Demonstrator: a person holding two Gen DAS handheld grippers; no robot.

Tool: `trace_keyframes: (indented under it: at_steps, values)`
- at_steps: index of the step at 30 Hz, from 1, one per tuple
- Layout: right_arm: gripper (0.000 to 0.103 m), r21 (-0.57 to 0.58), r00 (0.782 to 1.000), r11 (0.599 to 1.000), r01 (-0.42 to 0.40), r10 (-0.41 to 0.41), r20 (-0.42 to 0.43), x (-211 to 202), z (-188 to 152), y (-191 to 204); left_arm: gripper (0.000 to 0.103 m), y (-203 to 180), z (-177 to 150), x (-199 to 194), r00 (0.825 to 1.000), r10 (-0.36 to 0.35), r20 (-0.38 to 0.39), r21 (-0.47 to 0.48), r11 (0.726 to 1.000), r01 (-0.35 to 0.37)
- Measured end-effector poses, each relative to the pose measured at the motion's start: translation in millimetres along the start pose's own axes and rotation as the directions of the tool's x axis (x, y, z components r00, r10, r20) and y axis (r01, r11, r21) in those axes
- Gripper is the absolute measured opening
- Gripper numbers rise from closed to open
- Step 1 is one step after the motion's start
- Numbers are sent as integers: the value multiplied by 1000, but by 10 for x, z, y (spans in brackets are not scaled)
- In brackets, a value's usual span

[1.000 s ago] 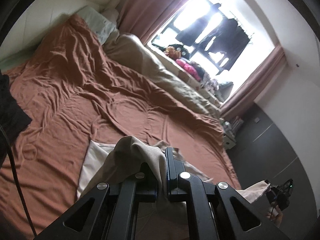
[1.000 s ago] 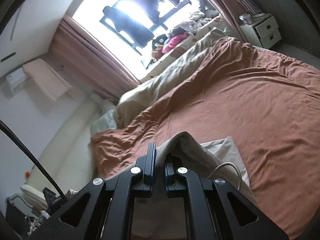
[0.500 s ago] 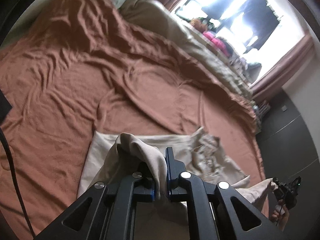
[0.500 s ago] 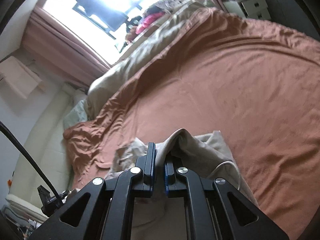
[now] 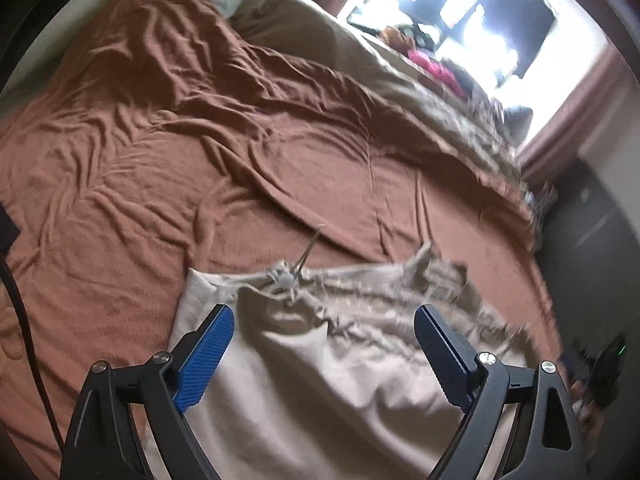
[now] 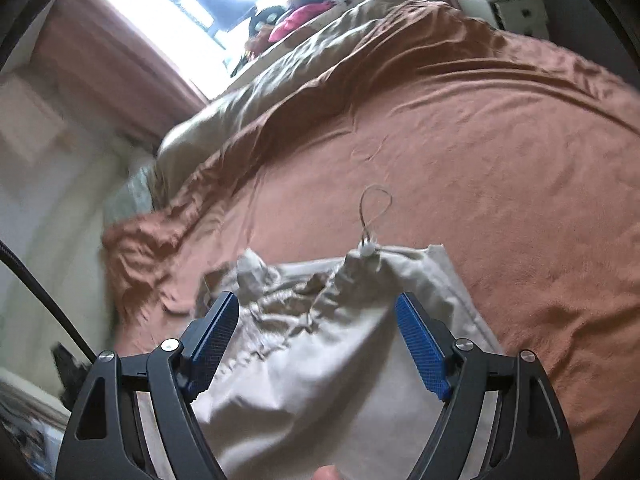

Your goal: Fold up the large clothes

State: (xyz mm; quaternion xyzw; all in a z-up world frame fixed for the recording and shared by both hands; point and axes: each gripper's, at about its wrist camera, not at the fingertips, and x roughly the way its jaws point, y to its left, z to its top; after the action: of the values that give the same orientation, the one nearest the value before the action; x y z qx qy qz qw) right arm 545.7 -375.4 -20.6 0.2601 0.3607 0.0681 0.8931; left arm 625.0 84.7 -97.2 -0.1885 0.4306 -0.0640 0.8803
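My left tool stands wide, its jaws just sprung apart, blue pads clear of the beige garment that lies between and below them. My right tool is likewise spread, its jaws having just opened, with the same garment loose between its pads and gripped by neither. The garment rests folded over itself on the rust-brown bedspread, near the bed's foot edge, its gathered waistband turned toward the window. A cord with a pale toggle loops from the waistband onto the bedspread. Beyond the garment, toward the window, a tan duvet lies bunched along the bedspread's far side. Motion blur softens both views.
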Motion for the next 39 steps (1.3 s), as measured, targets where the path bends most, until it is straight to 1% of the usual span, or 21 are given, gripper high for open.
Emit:
trace_keyframes:
  at_steps: [2,4,5,7,10,12,16,19,20,21,22,23,24,25,26,27,30,31,32,35,39]
  values:
    - [80,-52,999,998,25,-26,-29,68,-9,153,90,-115,-62,120,999,17,-38,48,999,-15]
    - [79,-115,997,993,37,-44,-60,157,-33,378,86,-228,-117,242,997,27,-74,90,996,-20]
    - [79,-170,996,985,-14,-1,-89,189,-46,483,85,-294,-148,312,995,39,-94,116,993,-28]
    - [79,-224,993,975,-9,-17,-114,290,-68,713,85,-407,-218,436,990,60,-126,159,986,-39]
    - [70,-260,987,966,-18,-24,-157,476,-77,874,84,-524,-296,628,982,77,-171,197,979,-42]
    - [61,-277,980,961,-19,-36,-194,632,-111,947,80,-582,-349,741,977,92,-193,222,974,-48]
    - [57,-327,966,945,6,-90,-242,974,-174,1043,74,-631,-442,959,963,121,-242,245,968,-60]
    - [53,-347,945,938,25,-135,-297,1270,-267,1028,74,-681,-524,1099,951,150,-272,282,957,-71]
    - [47,-352,936,936,32,-151,-317,1354,-314,1011,72,-696,-562,1160,944,172,-282,302,950,-82]
    - [41,-365,929,930,42,-170,-329,1437,-363,1007,66,-704,-597,1203,940,185,-286,317,944,-89]
    - [39,-385,927,921,57,-192,-323,1505,-408,1029,63,-716,-625,1229,939,196,-283,333,938,-95]
    - [32,-416,929,906,77,-217,-301,1520,-428,1058,50,-750,-649,1240,939,216,-268,362,926,-110]
    - [17,-432,930,898,83,-226,-291,1513,-423,1086,30,-780,-652,1243,938,224,-264,377,919,-113]
    - [10,-419,929,905,74,-215,-300,1501,-398,1094,21,-816,-650,1239,935,237,-263,393,911,-120]
    - [2,-412,930,908,77,-214,-298,1471,-384,1096,8,-849,-645,1235,932,253,-259,410,903,-131]
    - [0,-405,935,910,82,-211,-284,1427,-341,1108,5,-874,-644,1225,932,257,-256,424,896,-131]
    - [0,-395,954,915,81,-185,-234,1249,-276,1155,2,-944,-615,1095,940,260,-223,463,876,-133]
    - [0,-393,961,917,74,-171,-217,1168,-255,1176,2,-957,-575,1016,947,249,-202,458,879,-133]
    - [0,-392,967,917,70,-158,-198,1099,-222,1212,2,-962,-515,900,959,226,-171,439,889,-132]
    - [0,-383,979,921,66,-135,-156,943,-139,1288,2,-989,-392,721,974,192,-118,403,906,-130]
    - [0,-379,982,921,90,-144,-118,933,-110,1323,2,-1055,-260,766,977,193,-88,391,909,-144]
